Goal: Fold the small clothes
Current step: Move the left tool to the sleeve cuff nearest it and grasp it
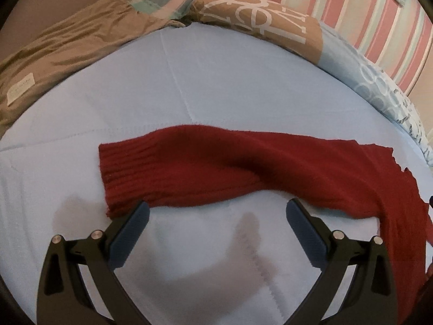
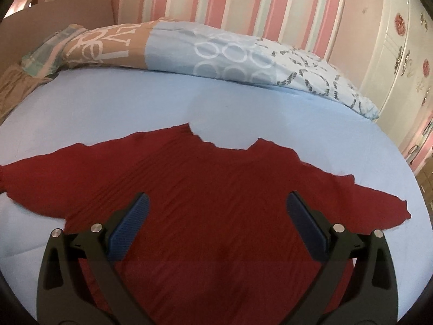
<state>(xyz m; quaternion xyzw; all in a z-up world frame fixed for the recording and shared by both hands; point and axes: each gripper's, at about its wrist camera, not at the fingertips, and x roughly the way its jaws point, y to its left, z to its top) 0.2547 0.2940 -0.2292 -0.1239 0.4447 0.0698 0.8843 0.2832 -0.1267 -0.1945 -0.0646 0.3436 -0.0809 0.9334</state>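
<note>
Right now the dark red knitted sweater (image 2: 205, 189) lies flat on the light blue bed sheet (image 2: 135, 103), sleeves spread to both sides. Lots of bare sheet lies beyond its neck edge. The left gripper (image 1: 216, 216) hangs wide open by the ribbed cuff (image 1: 121, 173); the right gripper (image 2: 216, 211) hangs wide open over the sweater's middle. A patterned blue and tan quilt (image 2: 205, 51) lines the striped wall (image 2: 216, 0), with tan folded cloth (image 1: 67, 54) further left.
</note>
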